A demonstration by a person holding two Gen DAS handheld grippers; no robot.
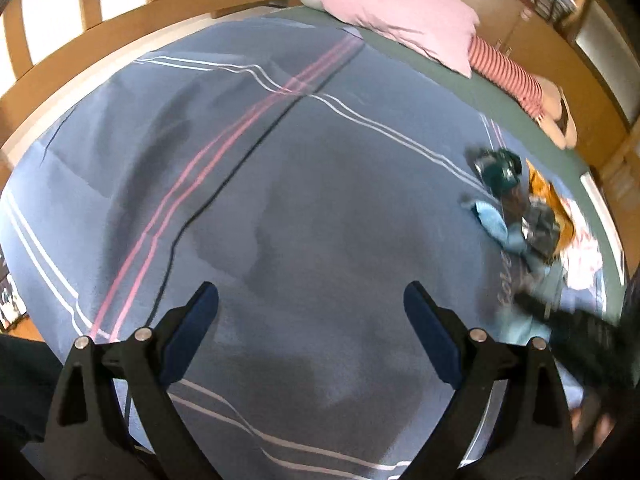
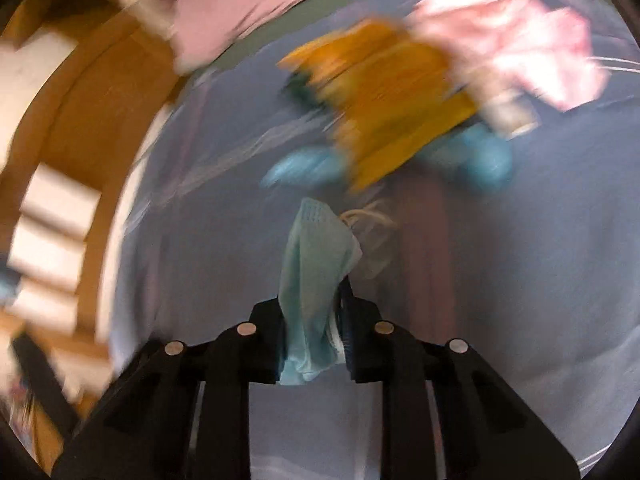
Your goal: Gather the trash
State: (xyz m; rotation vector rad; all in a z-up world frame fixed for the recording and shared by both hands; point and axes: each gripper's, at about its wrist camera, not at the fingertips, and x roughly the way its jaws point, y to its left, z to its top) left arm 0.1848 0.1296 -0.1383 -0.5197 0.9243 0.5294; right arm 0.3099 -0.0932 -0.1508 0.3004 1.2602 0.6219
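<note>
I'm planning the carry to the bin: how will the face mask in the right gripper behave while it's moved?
Likely floppy: the mask droops in soft folds from the shut right gripper. Probably very light, since it looks like thin cloth. Its ear loops dangle loose beside it, so they may swing or snag on the trash pile.

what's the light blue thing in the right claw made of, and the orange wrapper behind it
Light blue face mask: looks like soft matte non-woven fabric; it drapes limply, shows a fine dotted texture, with pale ear loops beside it. Orange wrapper: probably thin plastic or foil-lined packaging, judging by its flat creased shape, but motion blur leaves that open.
</note>
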